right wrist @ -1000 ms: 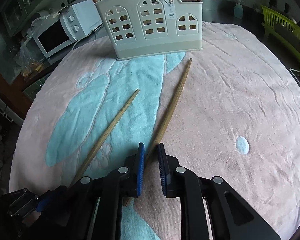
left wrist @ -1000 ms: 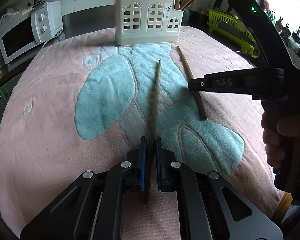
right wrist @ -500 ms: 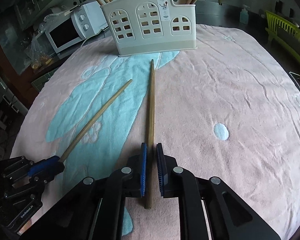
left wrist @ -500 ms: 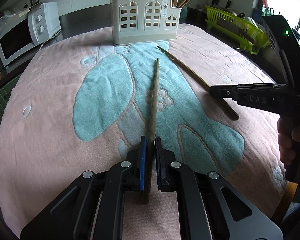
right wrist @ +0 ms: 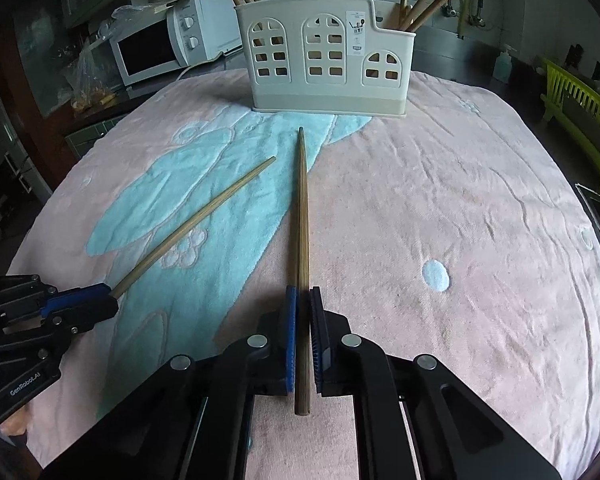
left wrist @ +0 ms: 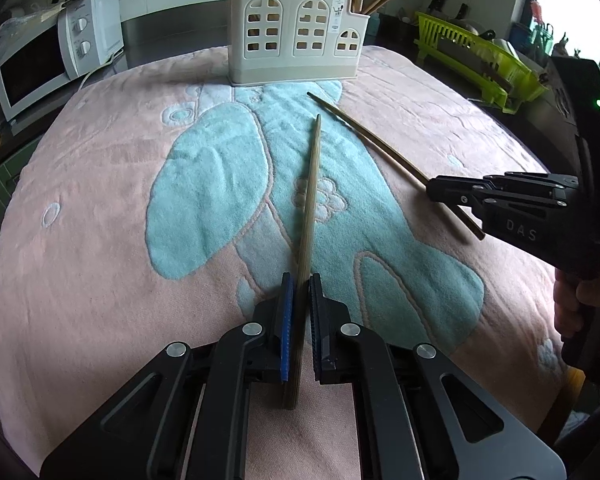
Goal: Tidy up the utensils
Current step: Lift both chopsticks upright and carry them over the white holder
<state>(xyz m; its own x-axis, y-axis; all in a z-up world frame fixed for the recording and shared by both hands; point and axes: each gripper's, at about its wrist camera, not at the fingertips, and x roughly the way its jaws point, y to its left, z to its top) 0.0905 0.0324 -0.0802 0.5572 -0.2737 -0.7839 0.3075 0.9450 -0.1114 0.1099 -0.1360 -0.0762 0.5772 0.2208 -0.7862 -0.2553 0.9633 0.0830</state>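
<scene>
Two wooden chopsticks lie low over a pink and blue towel [left wrist: 100, 208]. My left gripper [left wrist: 299, 280] is shut on the thick end of one chopstick [left wrist: 310, 192], whose tip points at the cream utensil holder [left wrist: 296, 36]. My right gripper [right wrist: 303, 292] has its jaws closing on the other chopstick [right wrist: 302, 208], and the pads press its sides. The holder [right wrist: 324, 56] has several chopsticks standing in it. In the left wrist view the right gripper [left wrist: 434, 192] grips its chopstick [left wrist: 364, 132] at the right. In the right wrist view the left gripper [right wrist: 110, 300] holds its chopstick [right wrist: 196, 224] at the left.
A white microwave [left wrist: 40, 64] stands at the back left beside the towel. A green dish rack [left wrist: 476, 60] sits at the back right. A person's hand [left wrist: 580, 300] holds the right gripper's handle. The towel falls away at its edges on all sides.
The right gripper's jaws narrowed onto its chopstick, which swung from a slant to point straight at the holder. The left gripper and its chopstick stayed put.
</scene>
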